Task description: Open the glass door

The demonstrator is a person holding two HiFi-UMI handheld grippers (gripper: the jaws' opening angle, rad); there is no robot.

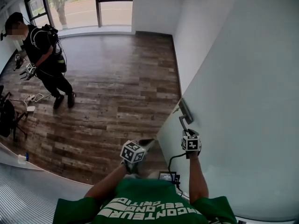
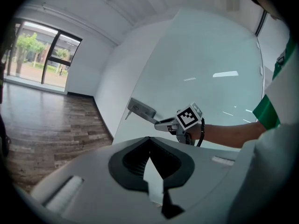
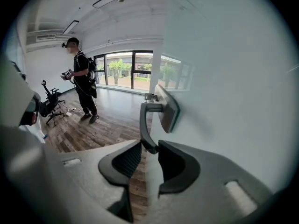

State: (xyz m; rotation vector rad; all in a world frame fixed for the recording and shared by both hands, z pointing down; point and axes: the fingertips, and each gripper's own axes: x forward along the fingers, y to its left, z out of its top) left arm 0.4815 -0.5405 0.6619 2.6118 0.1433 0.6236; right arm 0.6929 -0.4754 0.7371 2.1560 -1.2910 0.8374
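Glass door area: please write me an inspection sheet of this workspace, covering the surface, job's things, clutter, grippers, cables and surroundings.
Surface: brown wooden plank floor.
Job's things: pale frosted glass door; grey metal lever handle near its edge.
Clutter: black office chair at the far left.
Grippers: right hand-held gripper appears closed on the lever's free end; left hand-held gripper shut, empty, away from the door.
Cables: black cable loops below the right hand-held gripper; white cables lie on the floor near the chair.
Surroundings: person in black clothes standing far from the door; large windows; white wall.
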